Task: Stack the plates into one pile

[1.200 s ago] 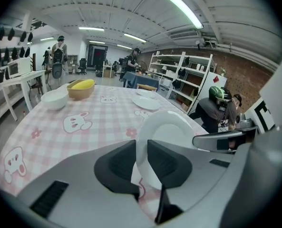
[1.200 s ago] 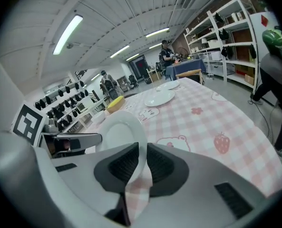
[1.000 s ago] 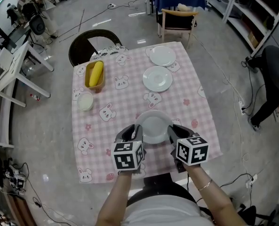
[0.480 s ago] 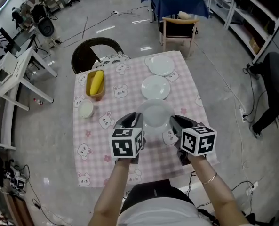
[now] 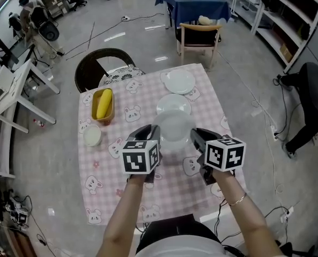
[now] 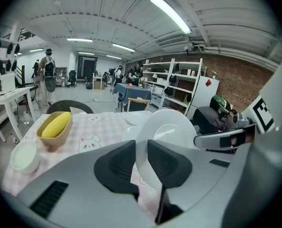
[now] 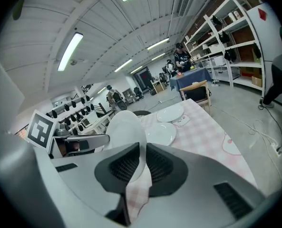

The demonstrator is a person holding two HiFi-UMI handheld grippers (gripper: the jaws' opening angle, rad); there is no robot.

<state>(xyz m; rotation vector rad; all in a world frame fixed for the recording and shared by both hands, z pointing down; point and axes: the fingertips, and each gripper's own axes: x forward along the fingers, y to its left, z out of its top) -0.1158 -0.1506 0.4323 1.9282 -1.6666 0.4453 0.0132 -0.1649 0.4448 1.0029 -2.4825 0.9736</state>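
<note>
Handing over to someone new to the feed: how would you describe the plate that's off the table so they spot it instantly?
Find the pink bunny-cloth table. Over its middle, the left gripper and right gripper clamp opposite rims of one white plate; the right's jaws just closed further. Unlike the middle plate and far plate lying flat, it is in the air.

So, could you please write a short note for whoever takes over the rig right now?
The left gripper is shut on one rim of the round white plate; the right gripper is shut on the opposite rim. It is held above the pink checked tablecloth.
Two white plates lie apart beyond it: the middle plate and the far plate.
Done: nothing stacked yet.
Left: set the held plate on the middle plate, then probably add the far plate.
</note>
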